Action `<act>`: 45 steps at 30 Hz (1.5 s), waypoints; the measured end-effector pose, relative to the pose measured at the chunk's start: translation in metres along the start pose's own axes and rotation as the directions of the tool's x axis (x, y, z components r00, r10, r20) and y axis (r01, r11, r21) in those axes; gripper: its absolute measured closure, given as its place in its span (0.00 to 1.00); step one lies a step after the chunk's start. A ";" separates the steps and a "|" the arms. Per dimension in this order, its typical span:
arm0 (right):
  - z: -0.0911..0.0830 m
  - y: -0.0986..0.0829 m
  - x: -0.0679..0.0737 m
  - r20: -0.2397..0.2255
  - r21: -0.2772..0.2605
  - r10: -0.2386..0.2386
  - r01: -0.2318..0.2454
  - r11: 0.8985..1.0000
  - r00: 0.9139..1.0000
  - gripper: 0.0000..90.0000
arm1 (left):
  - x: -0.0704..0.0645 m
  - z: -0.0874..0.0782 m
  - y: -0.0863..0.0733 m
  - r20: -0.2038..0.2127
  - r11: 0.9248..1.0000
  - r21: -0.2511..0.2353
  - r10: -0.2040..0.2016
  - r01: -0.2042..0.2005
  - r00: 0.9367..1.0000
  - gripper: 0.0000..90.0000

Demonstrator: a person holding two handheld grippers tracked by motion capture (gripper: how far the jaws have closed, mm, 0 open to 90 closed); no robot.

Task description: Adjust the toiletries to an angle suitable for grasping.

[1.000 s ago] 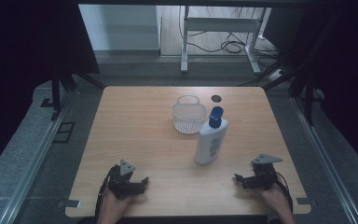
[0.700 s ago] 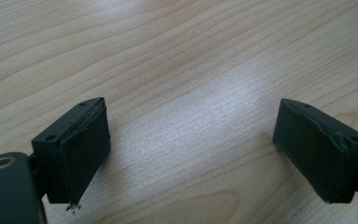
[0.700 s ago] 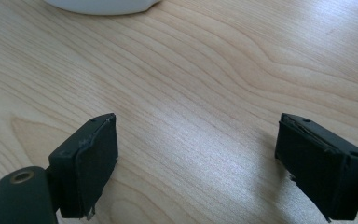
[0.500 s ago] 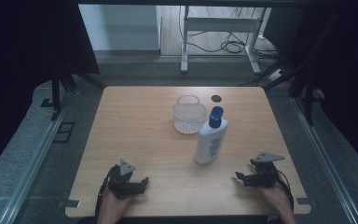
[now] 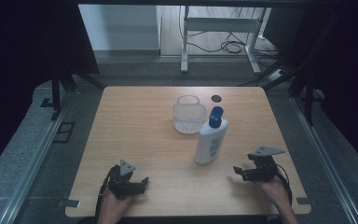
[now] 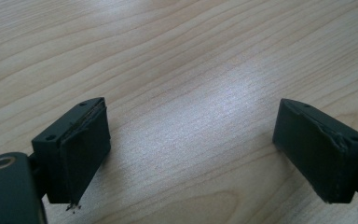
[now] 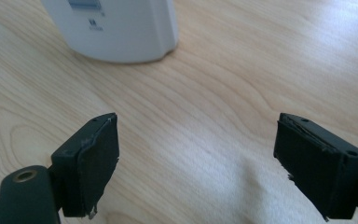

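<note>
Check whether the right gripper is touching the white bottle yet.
Apart. The right gripper view shows bare wood between the open right gripper and the bottle; the high view shows the same gap.

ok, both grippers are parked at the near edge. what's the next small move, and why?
Probably ease the right gripper forward toward the upright white plastic bottle with the blue cap. Its jaws stand wide open with nothing between them, and the bottle's base sits just ahead of them in the right gripper view. The left gripper faces bare wooden table.

Black left hand-held gripper (image 5: 142, 180), black right hand-held gripper (image 5: 237, 171), grey three-cornered top plates, flat rectangular jaws, trailing black cables
</note>
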State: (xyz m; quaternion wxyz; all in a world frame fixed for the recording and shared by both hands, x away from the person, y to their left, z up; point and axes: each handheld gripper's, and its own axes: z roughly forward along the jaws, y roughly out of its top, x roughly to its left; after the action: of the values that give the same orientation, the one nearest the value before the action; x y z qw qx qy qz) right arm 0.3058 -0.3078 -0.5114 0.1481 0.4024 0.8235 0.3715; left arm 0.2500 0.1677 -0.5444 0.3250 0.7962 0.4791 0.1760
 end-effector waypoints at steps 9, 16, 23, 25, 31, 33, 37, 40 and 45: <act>0.001 0.018 -0.002 -0.027 -0.007 -0.009 0.009 1.000 1.000 0.17 | 0.000 0.000 0.000 0.000 1.000 0.000 -0.001 0.001 1.000 0.12; 0.003 0.028 -0.003 -0.027 -0.002 -0.016 0.016 1.000 1.000 0.20 | 0.000 0.000 0.000 0.000 1.000 0.000 -0.001 0.001 1.000 0.12; 0.005 0.038 -0.004 -0.021 -0.005 -0.026 0.026 1.000 0.999 0.28 | 0.000 0.000 0.000 0.000 1.000 0.000 -0.001 0.001 1.000 0.12; 0.006 0.040 -0.004 -0.020 -0.008 -0.029 0.029 1.000 0.999 0.30 | 0.000 0.000 0.000 -0.001 1.000 0.000 0.000 0.000 1.000 0.12; 0.010 0.044 -0.004 -0.019 -0.005 -0.032 0.032 0.999 0.999 0.32 | 0.000 0.000 0.000 0.000 1.000 -0.001 -0.002 0.002 1.000 0.12; 0.012 0.045 -0.006 -0.018 0.001 -0.026 0.027 1.000 0.999 0.33 | 0.000 0.000 0.000 0.000 1.000 0.001 0.000 0.000 1.000 0.12; 0.016 0.048 -0.007 -0.018 0.000 -0.018 0.018 1.000 1.000 0.37 | 0.000 0.000 0.000 0.000 1.000 0.000 -0.001 0.001 1.000 0.12; 0.019 0.051 -0.009 -0.019 -0.003 -0.017 0.017 1.000 1.000 0.41 | 0.000 0.000 0.000 0.000 1.000 -0.002 -0.001 0.001 1.000 0.12; 0.026 0.056 -0.010 -0.022 0.000 -0.015 0.015 1.000 1.000 0.49 | 0.000 0.000 0.000 0.000 1.000 -0.001 0.000 0.000 1.000 0.12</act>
State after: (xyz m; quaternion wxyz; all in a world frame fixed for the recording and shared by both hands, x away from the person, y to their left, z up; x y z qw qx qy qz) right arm 0.3565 -0.2804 -0.4887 0.1420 0.3923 0.8279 0.3749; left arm 0.2500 0.1676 -0.5445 0.3252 0.7959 0.4793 0.1762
